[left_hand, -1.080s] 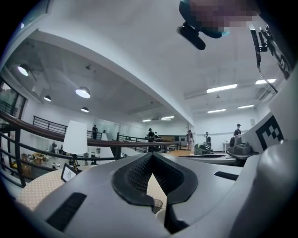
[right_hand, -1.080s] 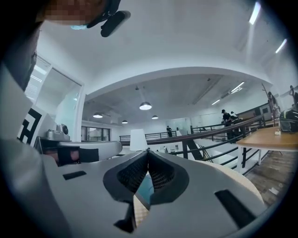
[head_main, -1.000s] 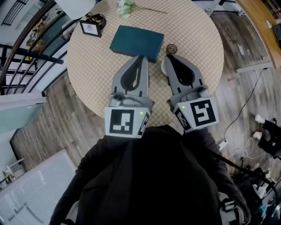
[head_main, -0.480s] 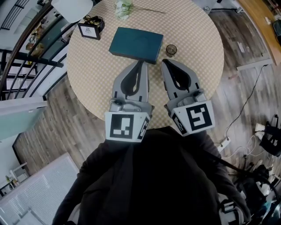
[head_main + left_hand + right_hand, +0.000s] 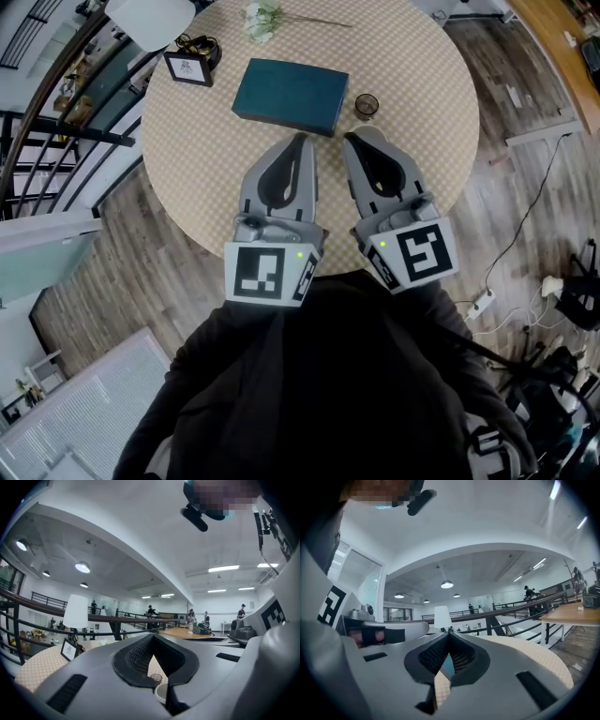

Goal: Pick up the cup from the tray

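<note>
Cup [image 5: 367,105] stands on round table [image 5: 187,169] beside teal box [image 5: 291,96].

A round table [image 5: 187,159] with a beige checked cloth stands on a floor of grey-brown wooden planks [image 5: 534,206]. At the table's far left edge a lamp with a white shade [image 5: 150,14] and a small framed picture [image 5: 186,66] stand close together. A black railing [image 5: 47,122] runs beside the table. The ceiling [image 5: 140,536] is white and curved. It carries two kinds of light: round lamps [image 5: 82,567] and long strips [image 5: 224,568]. A white power strip [image 5: 482,304] lies on the floor at the right.
</note>
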{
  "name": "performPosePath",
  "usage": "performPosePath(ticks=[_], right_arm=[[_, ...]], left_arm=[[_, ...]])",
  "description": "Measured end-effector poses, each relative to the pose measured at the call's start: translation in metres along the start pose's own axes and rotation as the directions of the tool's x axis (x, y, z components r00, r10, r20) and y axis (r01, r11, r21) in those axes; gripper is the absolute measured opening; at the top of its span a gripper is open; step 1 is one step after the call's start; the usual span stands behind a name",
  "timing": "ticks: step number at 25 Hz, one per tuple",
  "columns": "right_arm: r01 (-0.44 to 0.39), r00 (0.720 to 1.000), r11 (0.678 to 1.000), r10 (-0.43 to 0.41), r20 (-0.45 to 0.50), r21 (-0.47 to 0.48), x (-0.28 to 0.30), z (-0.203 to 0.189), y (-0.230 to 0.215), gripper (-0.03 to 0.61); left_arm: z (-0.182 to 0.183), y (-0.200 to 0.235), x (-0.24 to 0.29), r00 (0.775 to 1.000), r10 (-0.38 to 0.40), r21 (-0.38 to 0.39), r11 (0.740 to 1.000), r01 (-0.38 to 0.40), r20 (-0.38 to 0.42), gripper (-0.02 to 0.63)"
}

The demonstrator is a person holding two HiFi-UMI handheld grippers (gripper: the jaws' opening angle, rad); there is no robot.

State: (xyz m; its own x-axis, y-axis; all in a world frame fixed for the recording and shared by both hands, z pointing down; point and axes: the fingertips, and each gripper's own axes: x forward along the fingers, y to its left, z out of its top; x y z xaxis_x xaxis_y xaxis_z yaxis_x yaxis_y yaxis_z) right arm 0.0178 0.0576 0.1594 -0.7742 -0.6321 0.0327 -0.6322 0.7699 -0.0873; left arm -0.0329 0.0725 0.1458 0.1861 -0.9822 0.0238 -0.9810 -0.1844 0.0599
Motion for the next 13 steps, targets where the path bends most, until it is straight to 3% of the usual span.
performPosePath(ticks=[13], right_arm=[[0.005, 1.0, 1.0, -0.005, -0.004, 0.003, 0.011, -0.002, 0.003, 0.008]], left_arm=[[-0.002, 0.008, 0.003, 1.0, -0.018, 0.009, 1.0, 0.018, -0.02, 0.005]])
